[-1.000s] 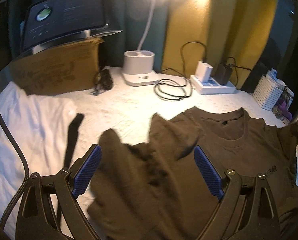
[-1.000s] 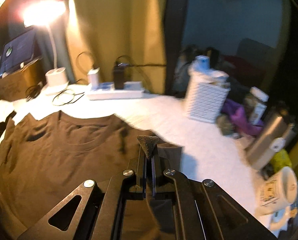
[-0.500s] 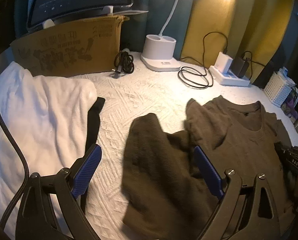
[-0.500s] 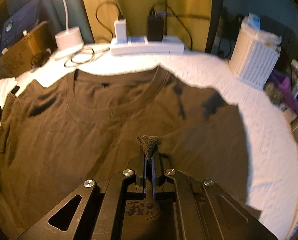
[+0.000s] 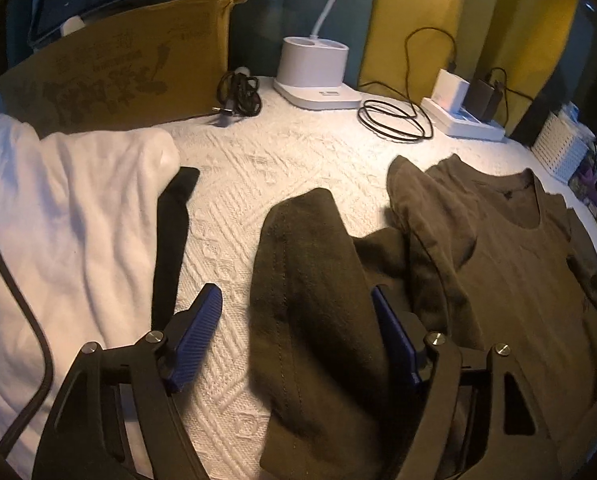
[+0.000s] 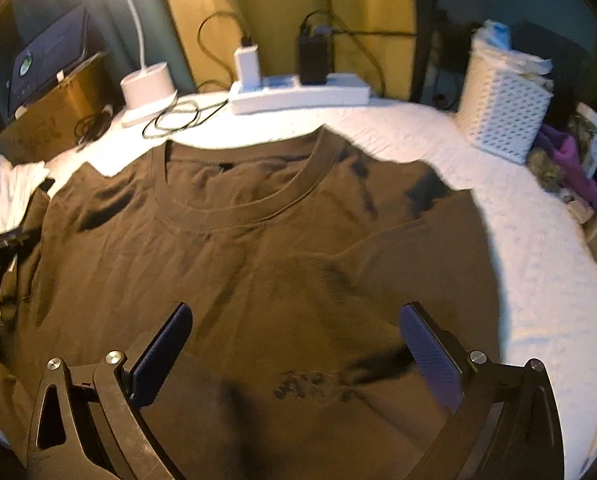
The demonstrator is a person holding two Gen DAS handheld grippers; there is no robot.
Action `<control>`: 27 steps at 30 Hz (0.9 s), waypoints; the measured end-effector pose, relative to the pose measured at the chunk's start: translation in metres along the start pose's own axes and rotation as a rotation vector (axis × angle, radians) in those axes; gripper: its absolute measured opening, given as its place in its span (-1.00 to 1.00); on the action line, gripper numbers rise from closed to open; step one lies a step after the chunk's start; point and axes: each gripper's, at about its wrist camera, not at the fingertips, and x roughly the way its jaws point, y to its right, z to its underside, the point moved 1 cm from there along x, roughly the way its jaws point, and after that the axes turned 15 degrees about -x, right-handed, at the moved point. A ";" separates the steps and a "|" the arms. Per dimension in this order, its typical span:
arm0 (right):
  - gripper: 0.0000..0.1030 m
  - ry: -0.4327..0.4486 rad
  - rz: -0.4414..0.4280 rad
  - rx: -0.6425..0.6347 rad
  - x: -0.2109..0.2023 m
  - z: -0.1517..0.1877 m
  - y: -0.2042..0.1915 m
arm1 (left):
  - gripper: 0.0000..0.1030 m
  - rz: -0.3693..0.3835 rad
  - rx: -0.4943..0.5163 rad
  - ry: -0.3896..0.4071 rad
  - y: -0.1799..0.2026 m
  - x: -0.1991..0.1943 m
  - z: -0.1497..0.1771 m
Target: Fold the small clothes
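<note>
A dark olive T-shirt (image 6: 278,260) lies face up on the white bedspread (image 5: 258,184), collar toward the back. Its left sleeve side is folded into a raised ridge (image 5: 310,280). My left gripper (image 5: 298,332) straddles that ridge with its jaws closing. The right blue pad (image 5: 390,336) is against the cloth, while the left pad (image 5: 202,332) is still clear of it. My right gripper (image 6: 298,356) hovers low over the shirt's chest print (image 6: 310,388), its jaws opening wide with nothing pinched between them.
A white garment (image 5: 70,220) and a black strip of cloth (image 5: 174,240) lie left of the shirt. At the back stand a cardboard box (image 5: 118,76), a lamp base (image 5: 314,68), coiled cables (image 5: 394,120) and a power strip (image 6: 298,94). A white basket (image 6: 502,108) stands at the right.
My right gripper let go of the pinched shirt fabric and its jaws swung wide apart. My left jaws narrowed around the folded sleeve. Both grippers came lower over the shirt.
</note>
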 end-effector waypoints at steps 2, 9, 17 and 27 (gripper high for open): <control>1.00 0.007 0.016 0.004 -0.010 0.002 0.009 | 0.25 0.019 0.008 -0.003 0.000 -0.001 0.001; 1.00 0.001 0.058 0.154 -0.027 0.038 0.068 | -0.46 0.024 0.016 0.011 0.000 -0.006 0.007; 1.00 -0.036 -0.086 0.192 -0.021 0.058 0.067 | -0.71 0.052 -0.020 0.029 -0.003 -0.019 0.012; 1.00 -0.069 -0.181 0.080 -0.019 0.059 0.000 | -0.71 0.046 -0.024 0.063 -0.011 -0.042 0.020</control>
